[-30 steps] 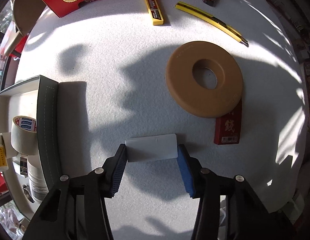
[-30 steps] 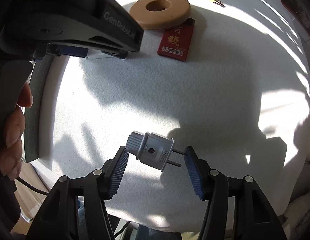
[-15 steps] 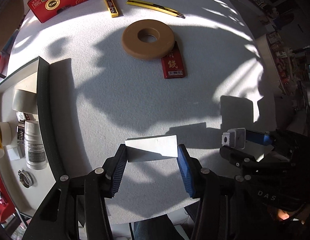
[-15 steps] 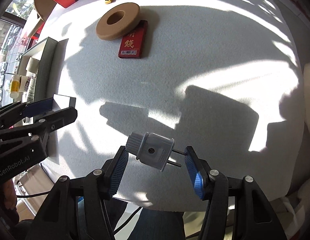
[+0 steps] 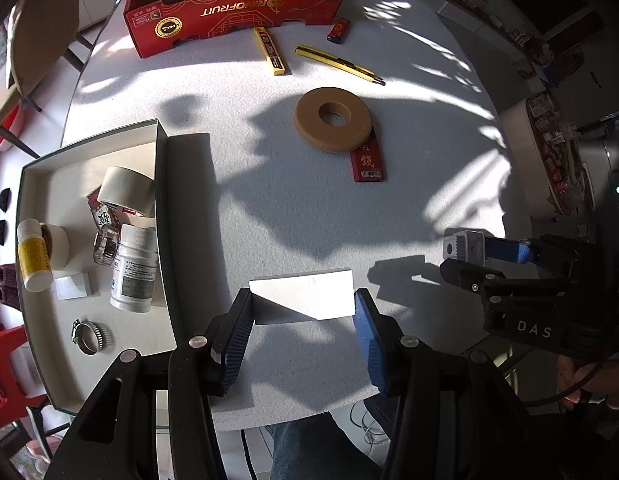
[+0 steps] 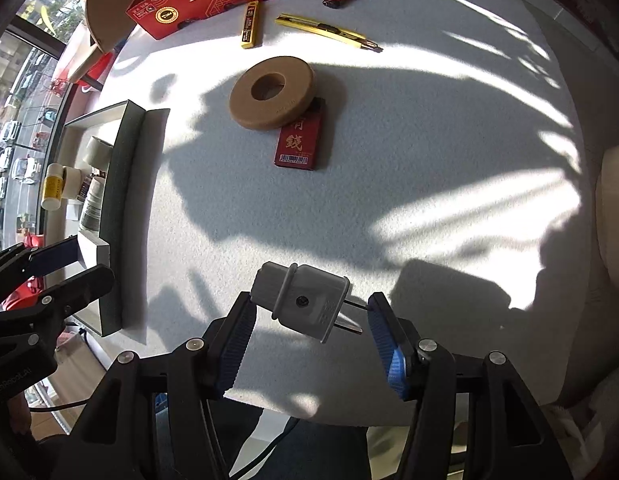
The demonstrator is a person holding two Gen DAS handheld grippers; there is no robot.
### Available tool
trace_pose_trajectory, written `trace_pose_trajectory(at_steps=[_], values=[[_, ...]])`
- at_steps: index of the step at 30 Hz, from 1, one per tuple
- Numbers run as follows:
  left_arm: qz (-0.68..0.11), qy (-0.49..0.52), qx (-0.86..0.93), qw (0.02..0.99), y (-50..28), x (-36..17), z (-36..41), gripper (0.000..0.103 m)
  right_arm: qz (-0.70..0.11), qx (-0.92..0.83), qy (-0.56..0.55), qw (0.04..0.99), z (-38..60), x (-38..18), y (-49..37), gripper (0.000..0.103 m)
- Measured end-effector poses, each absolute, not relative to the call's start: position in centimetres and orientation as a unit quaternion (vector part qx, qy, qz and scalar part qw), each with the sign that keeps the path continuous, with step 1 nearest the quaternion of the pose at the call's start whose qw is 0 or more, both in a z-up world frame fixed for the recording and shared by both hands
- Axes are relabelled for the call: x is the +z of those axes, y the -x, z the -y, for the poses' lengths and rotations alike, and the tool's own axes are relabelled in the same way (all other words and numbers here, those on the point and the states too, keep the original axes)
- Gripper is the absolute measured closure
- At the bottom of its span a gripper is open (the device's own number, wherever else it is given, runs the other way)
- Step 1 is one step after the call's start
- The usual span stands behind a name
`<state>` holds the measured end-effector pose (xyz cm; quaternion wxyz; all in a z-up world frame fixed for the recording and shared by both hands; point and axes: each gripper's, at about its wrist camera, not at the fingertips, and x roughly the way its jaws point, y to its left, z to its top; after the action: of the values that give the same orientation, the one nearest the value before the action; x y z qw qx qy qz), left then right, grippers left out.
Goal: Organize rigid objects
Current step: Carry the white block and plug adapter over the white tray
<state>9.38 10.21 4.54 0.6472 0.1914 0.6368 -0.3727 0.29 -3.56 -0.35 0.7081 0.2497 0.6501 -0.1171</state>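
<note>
White block [image 5: 305, 296]: pinched end to end between the left gripper [image 5: 303, 334] fingers, held above the worktop [image 5: 309, 208]
Grey plug [image 6: 305, 300]: clamped lengthwise by the right gripper [image 6: 311, 340] fingers, prongs against the right pad
Tray [image 5: 162, 216]: at the worktop's left edge, holding tape rolls, bottles, a hose clamp
Brown ring [image 5: 332, 118]: lies overlapping a red box [image 5: 367, 160]
</note>
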Motion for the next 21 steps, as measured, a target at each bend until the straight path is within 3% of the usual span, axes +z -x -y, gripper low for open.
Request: trace_pose_trajectory(at_steps=[21], values=[[-0.627, -0.134, -0.361, 0.677, -11.2, 5.3, -13.1, 0.049, -0.676, -0.084, -0.185, 0.709, 0.8, 1.9, -1.8, 0.044]])
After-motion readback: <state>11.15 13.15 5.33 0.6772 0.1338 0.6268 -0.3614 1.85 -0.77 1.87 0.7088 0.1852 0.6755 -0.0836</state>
